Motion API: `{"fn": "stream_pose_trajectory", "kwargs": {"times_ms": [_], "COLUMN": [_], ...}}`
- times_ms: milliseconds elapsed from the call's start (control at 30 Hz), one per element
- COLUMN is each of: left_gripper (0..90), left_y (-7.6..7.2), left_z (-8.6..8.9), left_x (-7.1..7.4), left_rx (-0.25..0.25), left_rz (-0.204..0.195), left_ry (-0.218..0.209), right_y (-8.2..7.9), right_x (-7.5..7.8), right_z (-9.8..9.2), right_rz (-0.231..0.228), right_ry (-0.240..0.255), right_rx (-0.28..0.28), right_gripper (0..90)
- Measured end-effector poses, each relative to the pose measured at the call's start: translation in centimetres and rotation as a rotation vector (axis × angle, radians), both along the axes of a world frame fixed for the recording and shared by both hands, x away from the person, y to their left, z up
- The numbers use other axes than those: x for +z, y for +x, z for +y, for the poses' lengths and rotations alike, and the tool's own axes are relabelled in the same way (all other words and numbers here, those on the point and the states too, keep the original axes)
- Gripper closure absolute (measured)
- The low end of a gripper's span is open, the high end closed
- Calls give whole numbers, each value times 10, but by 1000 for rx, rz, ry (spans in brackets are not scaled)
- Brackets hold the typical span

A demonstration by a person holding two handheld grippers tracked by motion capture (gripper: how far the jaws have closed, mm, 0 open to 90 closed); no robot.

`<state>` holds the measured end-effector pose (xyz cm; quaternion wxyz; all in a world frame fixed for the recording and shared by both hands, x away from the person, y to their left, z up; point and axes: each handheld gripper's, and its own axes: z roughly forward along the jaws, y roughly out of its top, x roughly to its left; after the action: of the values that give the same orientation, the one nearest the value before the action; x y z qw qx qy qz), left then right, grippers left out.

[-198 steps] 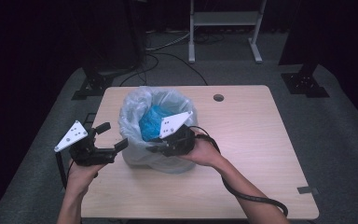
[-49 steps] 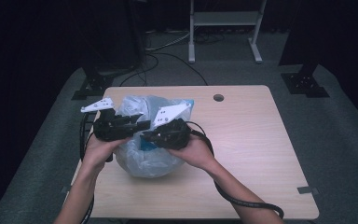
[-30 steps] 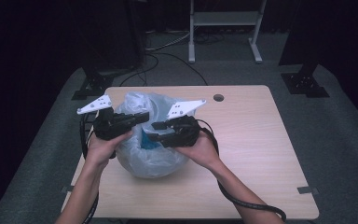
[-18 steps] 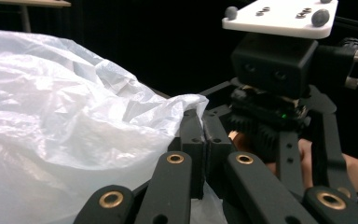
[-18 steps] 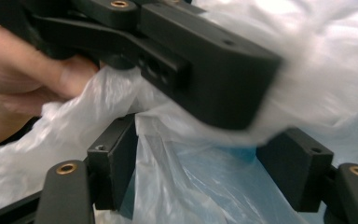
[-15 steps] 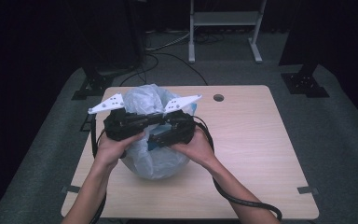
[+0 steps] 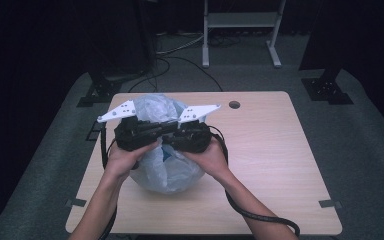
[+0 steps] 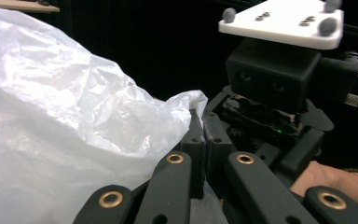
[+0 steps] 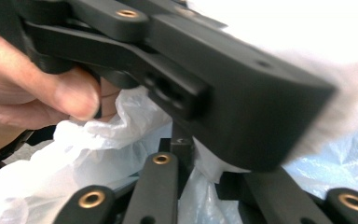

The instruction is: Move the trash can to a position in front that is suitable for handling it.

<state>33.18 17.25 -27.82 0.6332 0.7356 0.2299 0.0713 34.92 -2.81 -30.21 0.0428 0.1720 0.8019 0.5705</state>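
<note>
Plastic bag [image 7: 166,170], translucent white with something blue inside, sat on the left half of the wooden counter [image 7: 275,165], bulging below and between the two hands. Left tool [image 7: 166,129] lay level across the bag's top, pointing toward the right tool [image 7: 172,136]; the two met tip to tip over the bag.

In the left gripper view the left tool [image 8: 204,140] had its jaws pressed together on a pinched fold of the bag [image 8: 74,130] film near the rim; the right tool's body with its white plate stood just beyond.

In the right gripper view the right tool [image 9: 186,154] had just been closing; bag [image 9: 98,158] film lay between its jaws and they looked clamped on it, though the left tool's body crossing close in front hid the tips. Left hand [image 9: 32,93] gripped that body.
</note>
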Motion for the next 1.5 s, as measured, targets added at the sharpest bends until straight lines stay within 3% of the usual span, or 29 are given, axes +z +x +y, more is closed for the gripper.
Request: {"fn": "stream_pose_trajectory", "kwargs": {"times_ms": [200, 333, 467, 733, 833, 1233, 1500], "left_gripper": [755, 683, 628, 533, 470, 397, 367], "left_y": [-2, -4, -6, -10, -11, -18, -21], "left_z": [7, 13, 20, 37, 43, 67, 85], "left_x": [1, 3, 5, 4, 1, -5, -8], "left_rx": [35, 56, 78, 123, 143, 200, 237], "left_rz": [-6, -12, -19, -30, -39, -50, -57], "left_ry": [7, 7, 6, -4, 10, -13, -22], "right_y": [8, 18, 25, 33, 36, 45, 47], "right_x": [-2, -4, -6, -10, -10, -10, -4], "right_z": [-5, -13, -18, -25, -28, -38, -40], "right_rz": [58, 129, 171, 205, 218, 286, 303], "right_ry": [19, 76, 105, 131, 145, 217, 252], "right_rx": [-15, -19, -28, -44, -51, -50, -42], "right_gripper": [849, 857, 858, 860, 861, 873, 875]}}
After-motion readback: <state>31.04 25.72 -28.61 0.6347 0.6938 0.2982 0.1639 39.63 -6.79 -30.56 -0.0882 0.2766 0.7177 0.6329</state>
